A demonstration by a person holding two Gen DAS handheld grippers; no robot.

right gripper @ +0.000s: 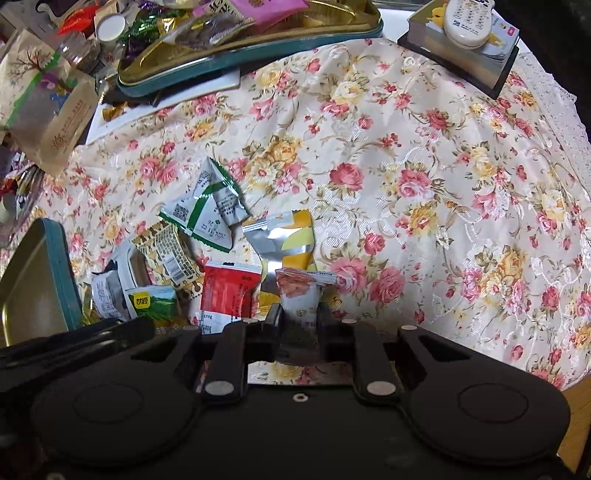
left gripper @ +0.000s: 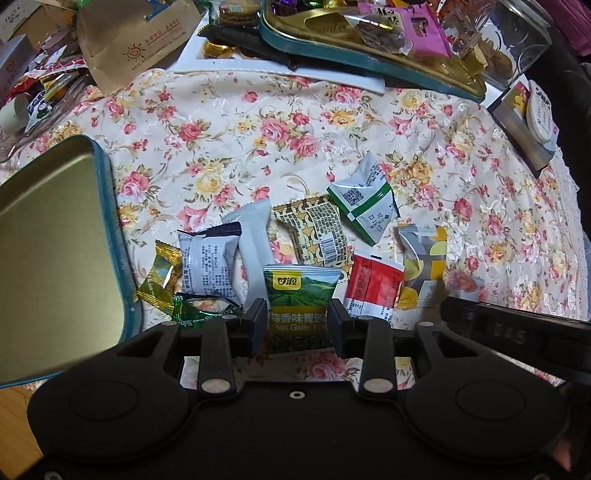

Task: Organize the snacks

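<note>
My left gripper is shut on a green pea snack packet, held over the floral cloth. The same packet shows in the right wrist view. My right gripper is shut on a white packet with a brown picture. Around them lies a pile of snack packets: a red one, a white-and-green one, a gold patterned one, a silver-yellow one and a grey-white one. An empty gold tin with a teal rim lies at the left.
A second teal-rimmed gold tin holding snacks stands at the back. A paper bag and loose clutter lie at the back left. A book with a remote control on it sits at the back right. The floral cloth covers the table.
</note>
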